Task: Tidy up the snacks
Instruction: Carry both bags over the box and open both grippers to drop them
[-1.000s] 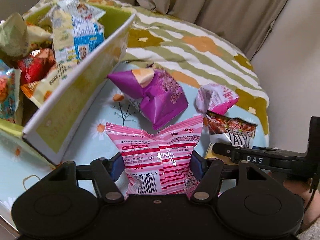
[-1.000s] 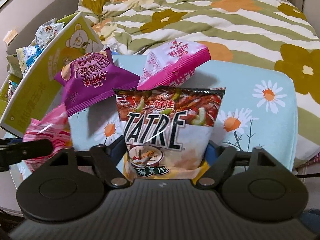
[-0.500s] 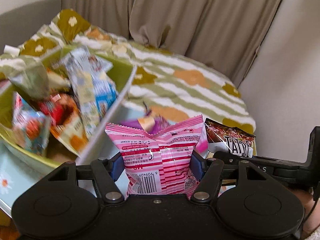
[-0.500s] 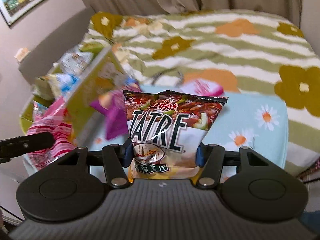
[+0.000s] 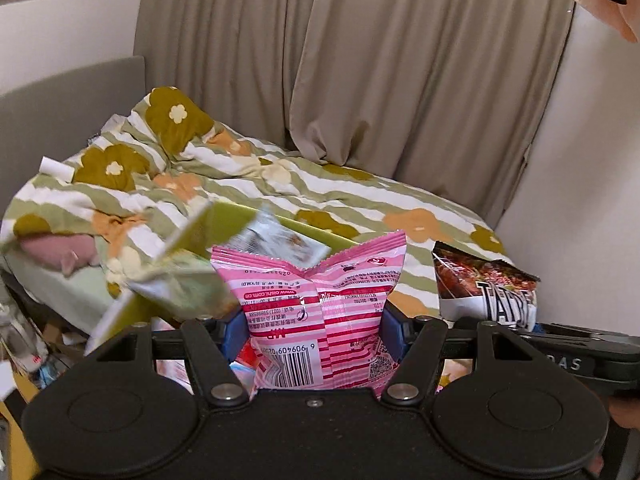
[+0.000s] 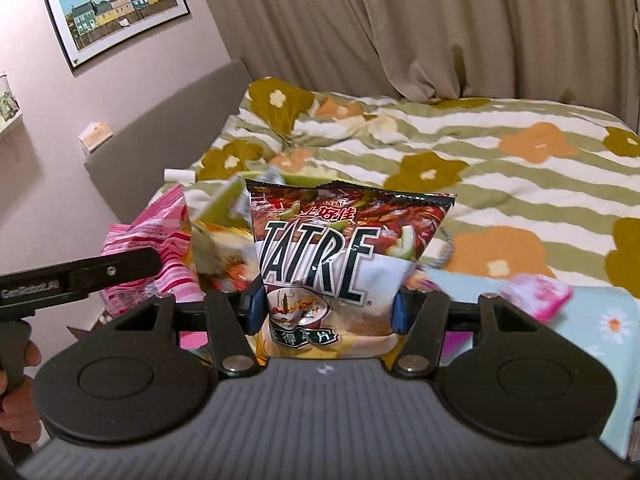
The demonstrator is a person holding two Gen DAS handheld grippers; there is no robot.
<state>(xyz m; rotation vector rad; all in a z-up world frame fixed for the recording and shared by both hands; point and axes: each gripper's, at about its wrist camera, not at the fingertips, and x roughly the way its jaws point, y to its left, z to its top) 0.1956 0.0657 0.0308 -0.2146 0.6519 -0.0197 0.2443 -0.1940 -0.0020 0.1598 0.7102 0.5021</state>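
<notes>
The green snack box (image 5: 224, 220) is smeared by motion blur in both views, and the packets inside it cannot be told apart; only a grey-white packet (image 5: 280, 240) pokes above its rim. The lower ends of both held bags are hidden behind the claw bodies. The left claw (image 5: 314, 330) is clamped on the pink striped snack bag (image 5: 316, 312), which stands upright between its blue pads, long axis vertical, crimped top edge upward and its print upside down, with the barcode at the bottom. The right claw (image 6: 326, 310) is clamped on the dark chips bag (image 6: 344, 256), also upright, lettering the right way up, sawtooth top edge uppermost. Both bags hang in the air in front of the floral striped bedspread (image 6: 500, 152), the pink one just in front of the box. A blurred pink packet (image 6: 536, 294) lies on the light-blue daisy cloth (image 6: 612, 320) to the right.
</notes>
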